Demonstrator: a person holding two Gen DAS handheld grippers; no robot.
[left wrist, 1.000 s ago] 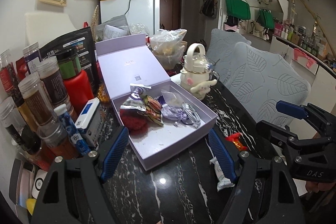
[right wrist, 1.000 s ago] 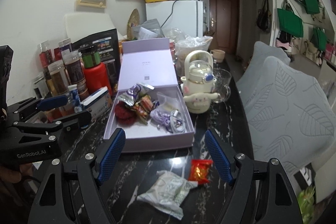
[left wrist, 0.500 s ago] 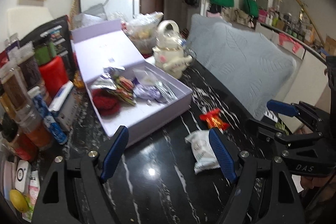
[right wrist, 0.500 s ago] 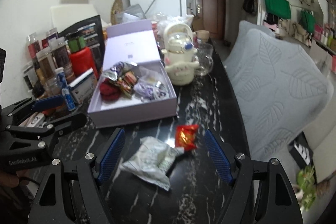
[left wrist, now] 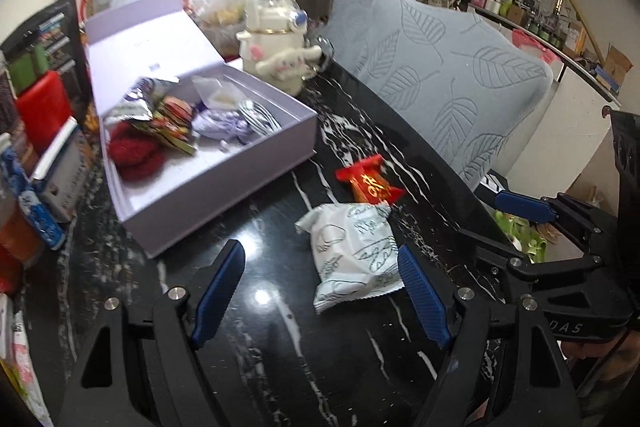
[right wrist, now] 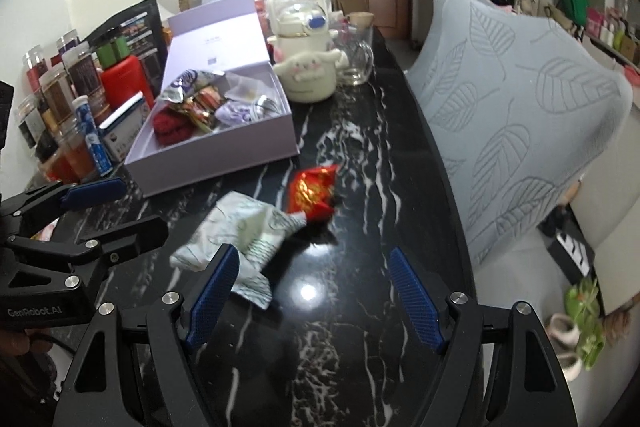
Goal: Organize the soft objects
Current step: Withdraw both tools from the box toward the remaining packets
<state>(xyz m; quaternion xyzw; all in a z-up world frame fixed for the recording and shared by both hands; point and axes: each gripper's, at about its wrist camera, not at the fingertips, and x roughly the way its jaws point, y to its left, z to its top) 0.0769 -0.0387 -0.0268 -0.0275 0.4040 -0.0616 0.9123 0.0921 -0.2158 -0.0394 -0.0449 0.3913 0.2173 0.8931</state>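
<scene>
An open lilac box (left wrist: 208,183) (right wrist: 224,151) on the black marble table holds a red knitted piece (left wrist: 134,151), snack packets and a lilac pouch. A white printed packet (left wrist: 354,251) (right wrist: 244,231) and a small red packet (left wrist: 370,183) (right wrist: 314,189) lie on the table in front of the box. My left gripper (left wrist: 320,295) is open, the white packet just inside its right finger. My right gripper (right wrist: 312,295) is open, just short of both packets, its left finger over the white packet's near edge.
A cream character kettle (left wrist: 276,39) (right wrist: 304,63) and a glass jug (right wrist: 356,59) stand behind the box. Jars, bottles and a red canister (right wrist: 120,79) crowd the left side. A grey leaf-pattern cushion (right wrist: 516,115) lines the table's right edge.
Both grippers have moved forward and to the right, away from the box and toward the two loose packets, which now sit close between the fingers. Both stay open.
</scene>
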